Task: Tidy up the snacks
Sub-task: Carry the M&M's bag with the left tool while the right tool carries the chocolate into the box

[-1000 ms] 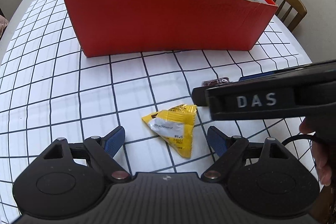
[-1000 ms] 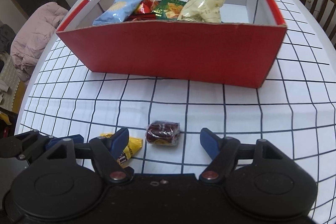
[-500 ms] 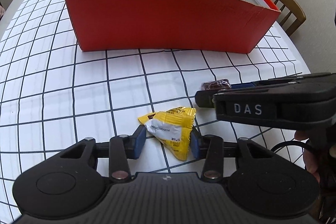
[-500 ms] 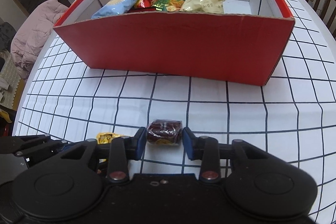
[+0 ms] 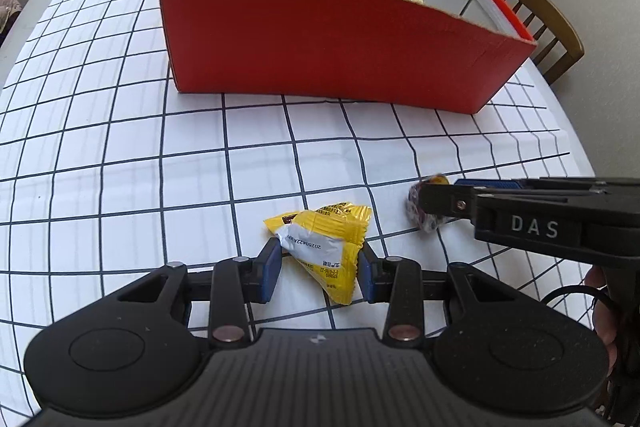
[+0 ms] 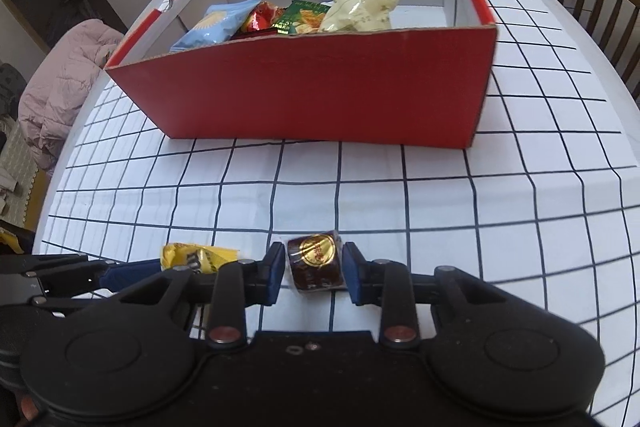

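Both grippers have just clamped. The left gripper [image 5: 319, 267], wide apart a second ago, is closing its jaws onto the crinkled yellow foil snack packet [image 5: 325, 241]. The right gripper [image 6: 314, 273] is clenched on the small dark-brown wrapped sweet with a gold seal [image 6: 315, 261]. Both snacks sit low over the white grid-patterned tablecloth [image 6: 400, 203]; the open red cardboard box [image 6: 320, 91] waits at twelve o'clock, so lifting comes next.
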